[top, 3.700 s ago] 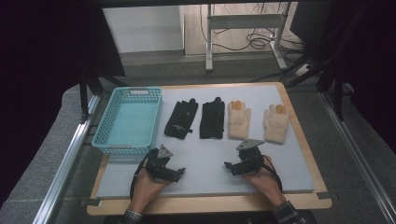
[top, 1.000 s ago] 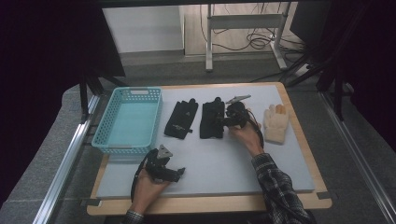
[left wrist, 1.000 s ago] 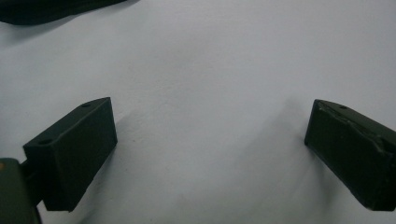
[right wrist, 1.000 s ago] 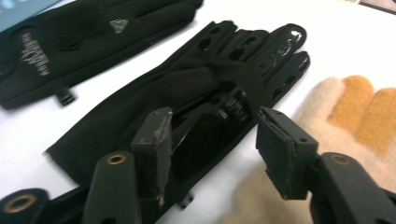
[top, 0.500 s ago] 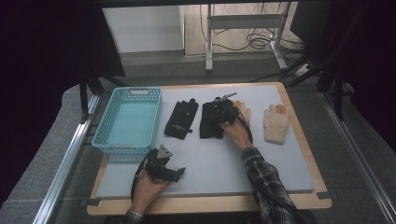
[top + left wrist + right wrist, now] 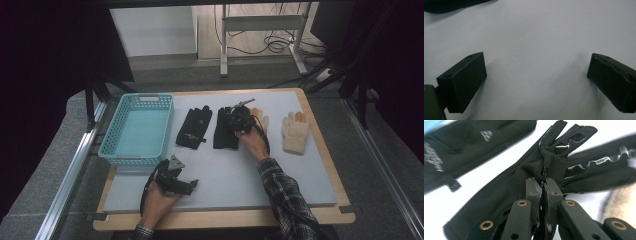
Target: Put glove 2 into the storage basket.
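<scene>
Right gripper (image 6: 234, 120) fingers just closed, pinching a fold of the black glove (image 6: 226, 134) mid-worktop near the far edge. Glove's long axis runs near-to-far, glove fingertips toward the far edge. Right gripper view shows the pinched fabric (image 6: 543, 170). Left gripper (image 6: 192, 184) released, near edge.

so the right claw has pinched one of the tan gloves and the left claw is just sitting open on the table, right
Not quite: the right claw has pinched a black glove, not a tan one. The right gripper view shows its jaws, which have just been closing, clamped on a fold of black fabric. The high view shows the tan gloves lying to the side. The rest holds: the left claw sits open on the table.
</scene>
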The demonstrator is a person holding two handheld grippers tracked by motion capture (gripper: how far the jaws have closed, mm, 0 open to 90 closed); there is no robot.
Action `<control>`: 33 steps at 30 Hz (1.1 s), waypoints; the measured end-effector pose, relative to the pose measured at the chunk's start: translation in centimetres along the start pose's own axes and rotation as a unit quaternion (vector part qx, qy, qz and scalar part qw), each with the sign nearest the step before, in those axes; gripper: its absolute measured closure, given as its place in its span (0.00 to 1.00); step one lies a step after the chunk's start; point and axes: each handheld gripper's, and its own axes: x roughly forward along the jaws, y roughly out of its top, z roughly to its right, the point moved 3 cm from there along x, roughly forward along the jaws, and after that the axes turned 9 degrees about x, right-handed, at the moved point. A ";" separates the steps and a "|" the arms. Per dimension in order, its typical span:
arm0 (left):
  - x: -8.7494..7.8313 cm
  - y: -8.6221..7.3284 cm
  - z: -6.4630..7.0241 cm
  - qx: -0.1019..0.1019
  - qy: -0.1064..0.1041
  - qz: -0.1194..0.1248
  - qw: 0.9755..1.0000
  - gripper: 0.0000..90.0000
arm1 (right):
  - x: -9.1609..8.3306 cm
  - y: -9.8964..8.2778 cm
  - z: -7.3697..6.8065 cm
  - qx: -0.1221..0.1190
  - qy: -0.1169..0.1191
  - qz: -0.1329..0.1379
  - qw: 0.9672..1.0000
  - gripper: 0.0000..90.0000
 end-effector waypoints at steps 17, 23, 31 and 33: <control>0.0 0.0 0.0 0.002 0.001 -0.001 1.000 0.03 | -10.2 -2.8 -5.4 -0.003 0.077 0.038 0.996 0.91; 0.0 0.0 0.0 0.002 0.001 -0.002 1.000 0.03 | -11.5 -7.5 -7.6 0.007 0.087 0.026 0.996 0.91; 0.0 0.0 0.0 0.001 0.001 -0.002 1.000 0.03 | -9.5 -11.4 -8.6 -0.006 0.073 0.003 0.997 0.74; 0.0 0.0 0.0 0.002 0.001 -0.002 1.000 0.03 | -10.0 -11.1 -8.3 -0.015 0.066 0.015 0.998 0.66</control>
